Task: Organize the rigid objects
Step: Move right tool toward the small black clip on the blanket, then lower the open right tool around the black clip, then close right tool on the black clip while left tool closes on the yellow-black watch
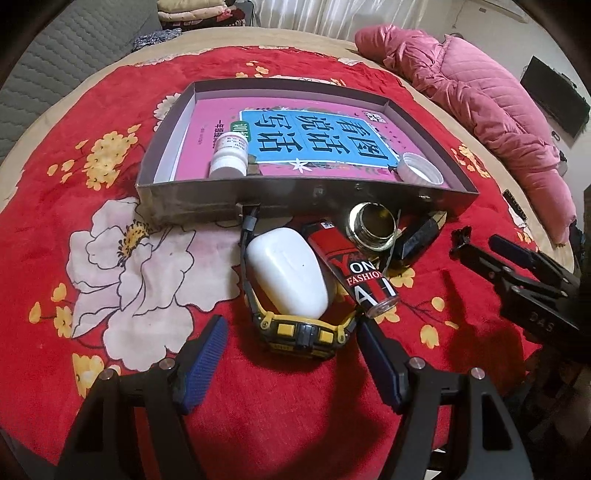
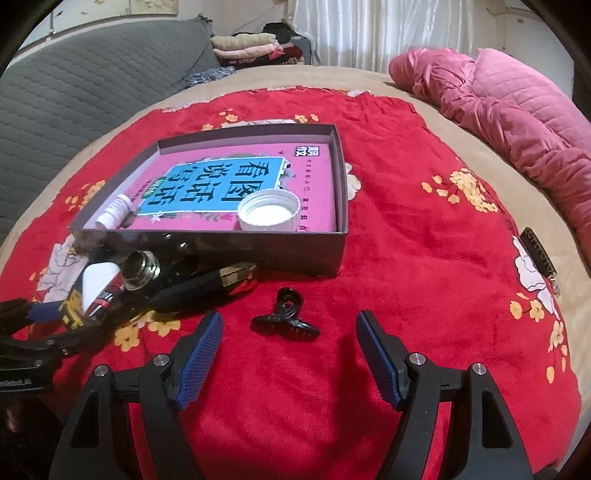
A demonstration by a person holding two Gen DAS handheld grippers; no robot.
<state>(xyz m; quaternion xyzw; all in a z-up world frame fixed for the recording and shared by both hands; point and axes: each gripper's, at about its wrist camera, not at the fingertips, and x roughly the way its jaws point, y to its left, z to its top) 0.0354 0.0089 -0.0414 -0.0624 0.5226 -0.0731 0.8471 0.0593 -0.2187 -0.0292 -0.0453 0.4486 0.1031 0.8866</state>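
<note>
left gripper (image 1: 291, 354) wide, straddling watch (image 1: 295, 332) | right gripper (image 2: 290, 350) wide before hair clip (image 2: 284, 321) | advice: centre pads, close gently, lift into box (image 1: 295, 199)

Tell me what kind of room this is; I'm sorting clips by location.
Probably a bedroom at home: the work surface is a red floral blanket, a pink quilted jacket lies beside it, and folded clothes are stacked near white curtains.

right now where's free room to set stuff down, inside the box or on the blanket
Inside the box, the pink book lies bare between the white bottle and the white cap, and behind both. The red blanket right of the box is bare. Crowded: the pile against the box's front wall.
</note>
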